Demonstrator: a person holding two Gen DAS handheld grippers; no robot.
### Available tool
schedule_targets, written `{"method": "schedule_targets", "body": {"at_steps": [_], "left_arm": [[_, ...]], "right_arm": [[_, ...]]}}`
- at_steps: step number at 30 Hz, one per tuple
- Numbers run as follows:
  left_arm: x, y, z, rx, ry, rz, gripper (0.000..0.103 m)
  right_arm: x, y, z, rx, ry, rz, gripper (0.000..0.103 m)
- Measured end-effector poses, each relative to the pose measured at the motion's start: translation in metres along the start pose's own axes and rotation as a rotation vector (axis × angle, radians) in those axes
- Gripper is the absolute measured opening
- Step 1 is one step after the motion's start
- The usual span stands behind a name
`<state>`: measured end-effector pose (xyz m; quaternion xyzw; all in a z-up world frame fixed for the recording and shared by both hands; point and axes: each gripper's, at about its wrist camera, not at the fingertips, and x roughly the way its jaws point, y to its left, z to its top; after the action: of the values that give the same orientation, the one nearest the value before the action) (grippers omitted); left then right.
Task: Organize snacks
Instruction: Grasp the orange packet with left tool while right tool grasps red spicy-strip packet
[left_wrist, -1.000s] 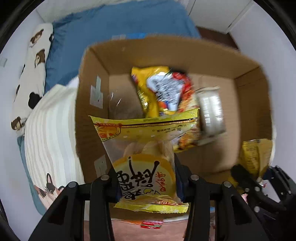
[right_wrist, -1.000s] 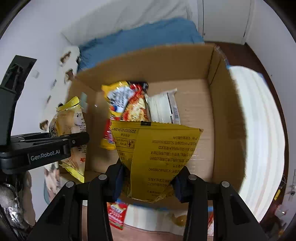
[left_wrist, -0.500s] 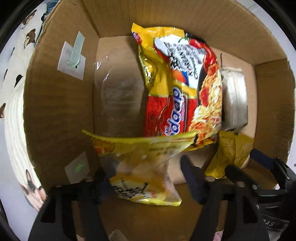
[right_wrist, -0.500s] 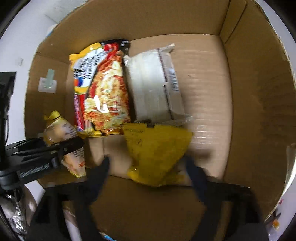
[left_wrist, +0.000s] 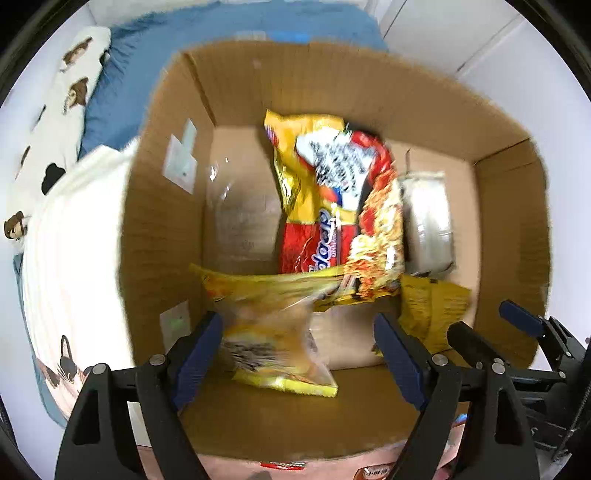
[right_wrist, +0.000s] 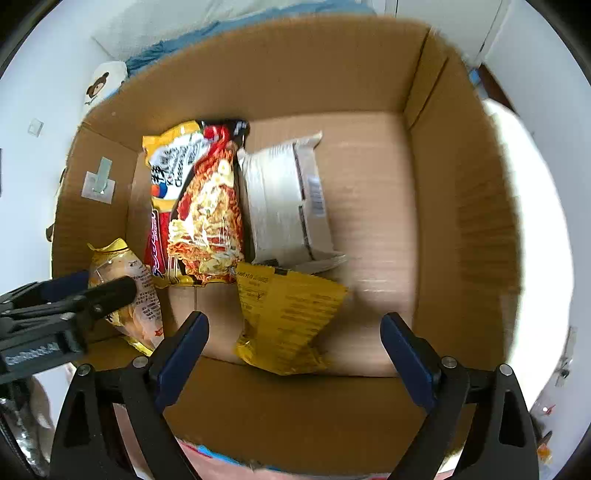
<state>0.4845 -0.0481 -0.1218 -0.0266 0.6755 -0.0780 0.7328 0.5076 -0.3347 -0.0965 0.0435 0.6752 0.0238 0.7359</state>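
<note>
Both grippers gripped a snack packet a second ago; both jaws have just been opening and now stand wide, pads clear of the packets. The left gripper (left_wrist: 299, 347) hangs over the clear yellow-edged pastry packet (left_wrist: 273, 332), which lies between its fingers on the floor of the cardboard box (left_wrist: 369, 92), near the left wall. The right gripper (right_wrist: 295, 347) stands over the yellow foil packet (right_wrist: 288, 317), likewise released and resting on the box floor, its upper edge just beside the noodle packet (right_wrist: 199, 206).

The noodle packet and a white wrapped pack (right_wrist: 284, 206) lie side by side toward the far wall. The right half of the box floor is bare cardboard. The box walls rise on all sides round both grippers.

The left view alone shows a clear wrapper (left_wrist: 240, 218) flat on the floor left of the noodles, and the striped bedding (left_wrist: 74, 258) outside the box. The right view shows the white pack's barcode and the left gripper's finger across the pastry packet.
</note>
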Motion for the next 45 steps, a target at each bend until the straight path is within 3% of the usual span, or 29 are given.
{"method": "schedule_targets", "body": {"at_steps": [12, 18, 26, 29, 33, 36, 37, 41, 45], "left_arm": [[-0.077, -0.011, -0.061, 0.01, -0.258, 0.043, 0.084], [-0.112, -0.012, -0.091, 0.025, -0.338, 0.057, 0.084], [-0.13, -0.005, -0.131, 0.009, -0.392, 0.063, 0.084], [-0.116, 0.004, -0.152, 0.006, -0.375, 0.105, 0.084], [-0.071, 0.019, -0.169, 0.032, -0.291, 0.195, 0.084], [-0.016, 0.028, -0.168, 0.089, -0.158, 0.236, 0.084], [0.0, 0.029, -0.167, 0.115, -0.124, 0.243, 0.084], [0.055, 0.027, -0.16, 0.198, 0.016, 0.217, 0.084], [0.088, 0.031, -0.152, 0.219, 0.06, 0.194, 0.083]], "right_arm": [[-0.077, 0.003, -0.049, -0.003, -0.22, -0.003, 0.096], [-0.107, 0.011, -0.073, -0.004, -0.294, 0.024, 0.096], [-0.131, 0.016, -0.118, 0.02, -0.315, 0.113, 0.096], [-0.117, 0.015, -0.14, 0.053, -0.27, 0.161, 0.096], [-0.064, 0.016, -0.167, 0.11, -0.155, 0.24, 0.094], [-0.017, 0.021, -0.18, 0.135, -0.055, 0.265, 0.066], [-0.008, 0.022, -0.183, 0.143, -0.037, 0.27, 0.065], [0.028, 0.026, -0.189, 0.173, 0.014, 0.268, 0.065], [0.052, 0.029, -0.189, 0.206, 0.053, 0.265, 0.065]]}}
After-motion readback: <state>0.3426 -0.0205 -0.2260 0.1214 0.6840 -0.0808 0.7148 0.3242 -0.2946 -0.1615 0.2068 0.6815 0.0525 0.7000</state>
